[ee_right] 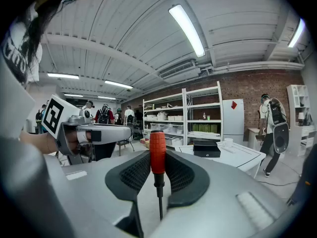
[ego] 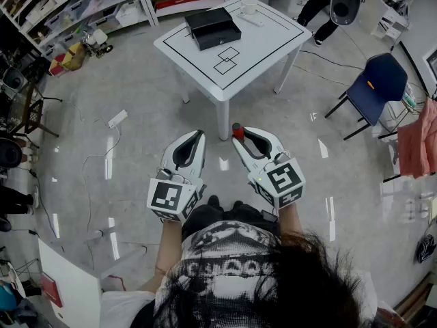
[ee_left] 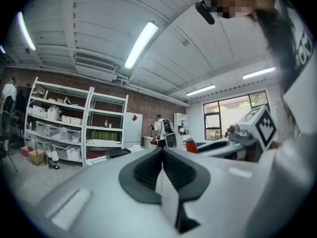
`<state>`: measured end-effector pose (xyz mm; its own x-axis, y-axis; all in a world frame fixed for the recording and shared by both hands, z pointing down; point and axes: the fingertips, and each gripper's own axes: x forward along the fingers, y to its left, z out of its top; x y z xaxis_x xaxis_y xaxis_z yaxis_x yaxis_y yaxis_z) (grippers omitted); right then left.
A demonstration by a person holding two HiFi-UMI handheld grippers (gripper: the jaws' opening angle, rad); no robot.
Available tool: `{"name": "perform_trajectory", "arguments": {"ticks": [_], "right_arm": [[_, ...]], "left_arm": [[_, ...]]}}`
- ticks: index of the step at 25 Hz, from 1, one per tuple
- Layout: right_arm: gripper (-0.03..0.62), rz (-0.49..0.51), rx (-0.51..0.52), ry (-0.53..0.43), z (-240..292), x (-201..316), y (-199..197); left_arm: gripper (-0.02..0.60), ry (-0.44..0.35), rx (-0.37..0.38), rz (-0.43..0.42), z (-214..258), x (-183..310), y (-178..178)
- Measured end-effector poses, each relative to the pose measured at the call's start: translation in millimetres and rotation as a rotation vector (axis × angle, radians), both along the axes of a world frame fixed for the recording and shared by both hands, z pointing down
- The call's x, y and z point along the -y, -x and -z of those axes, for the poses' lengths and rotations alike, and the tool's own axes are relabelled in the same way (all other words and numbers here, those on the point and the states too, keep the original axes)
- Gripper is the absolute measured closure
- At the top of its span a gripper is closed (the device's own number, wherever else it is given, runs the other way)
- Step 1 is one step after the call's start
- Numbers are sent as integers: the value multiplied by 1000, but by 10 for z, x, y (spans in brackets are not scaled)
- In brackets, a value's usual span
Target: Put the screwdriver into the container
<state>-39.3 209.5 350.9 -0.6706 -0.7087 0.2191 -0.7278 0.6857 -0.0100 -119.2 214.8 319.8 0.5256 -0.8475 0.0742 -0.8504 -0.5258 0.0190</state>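
Observation:
A screwdriver (ego: 237, 130) with a red handle and a thin dark shaft stands upright between the pads of my right gripper (ego: 240, 134), which is shut on it. In the right gripper view the red handle (ee_right: 157, 152) sticks up past the jaw tips. My left gripper (ego: 198, 137) is beside it on the left, shut with nothing in it; its pads (ee_left: 159, 168) meet. Both grippers hang over the floor, well short of the table. The black open container (ego: 213, 27) lies on the white table (ego: 270, 43) ahead, also seen as a container (ee_right: 206, 149) past the right gripper's tips.
A blue chair (ego: 377, 80) stands right of the table. Shelves (ego: 82, 5) with bins line the back left wall. A person (ego: 334, 5) walks beyond the table. A white power strip (ego: 117, 119) and its cable lie on the floor at left. Small white items (ego: 249, 12) sit on the table's far side.

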Motion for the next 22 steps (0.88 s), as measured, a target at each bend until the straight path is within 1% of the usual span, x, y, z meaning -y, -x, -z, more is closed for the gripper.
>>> {"name": "perform_trajectory", "arguments": {"ticks": [14, 22], "right_arm": [[496, -13, 21, 18, -56, 78, 36], [496, -31, 21, 21, -93, 154, -109]], "left_arm": [[581, 6, 8, -4, -24, 73, 52], [581, 4, 17, -12, -38, 155, -53]]}}
